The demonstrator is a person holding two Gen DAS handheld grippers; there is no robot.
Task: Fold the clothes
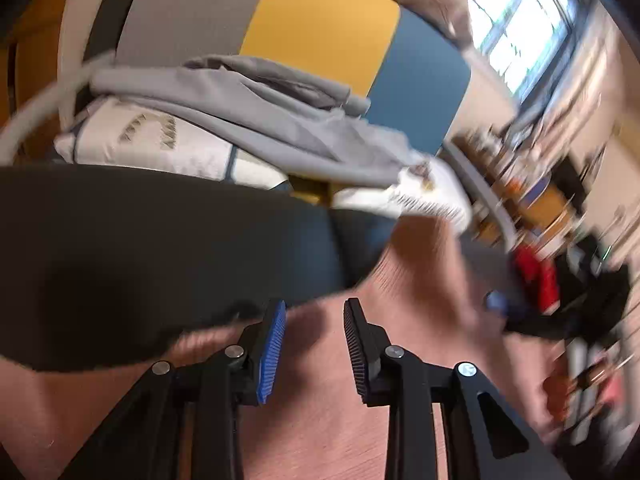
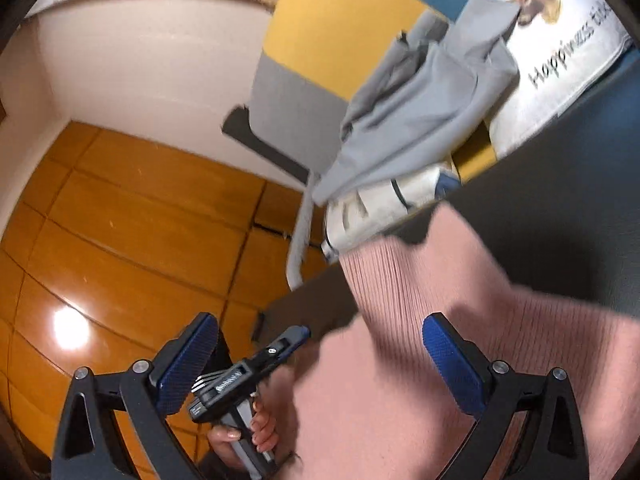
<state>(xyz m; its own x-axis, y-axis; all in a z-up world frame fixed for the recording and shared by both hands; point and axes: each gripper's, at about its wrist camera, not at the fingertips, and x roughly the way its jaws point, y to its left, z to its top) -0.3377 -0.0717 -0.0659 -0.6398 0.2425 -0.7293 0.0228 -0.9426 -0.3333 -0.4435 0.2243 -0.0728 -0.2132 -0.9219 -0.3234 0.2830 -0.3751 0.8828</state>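
Pink ribbed knit garment (image 1: 420, 280): spread flat on dark tabletop (image 1: 120, 240), one narrow part reaching toward far edge, wide part near camera; blurred in both views. Grey soft cloth garment (image 1: 248, 120): crumpled, unfolded, draped over white printed cushions (image 1: 160, 144) at far side of tabletop, one edge hanging down. Two garments apart, not touching.

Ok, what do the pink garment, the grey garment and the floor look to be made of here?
Pink garment: a ribbed knit, matte and soft-looking; fine parallel ribs show, though blur hides the fibre.
Grey garment: smooth matte cloth, perhaps jersey or fleece; it drapes in soft folds.
Floor: glossy orange-brown boards, wood or laminate; seams and a bright light reflection show.
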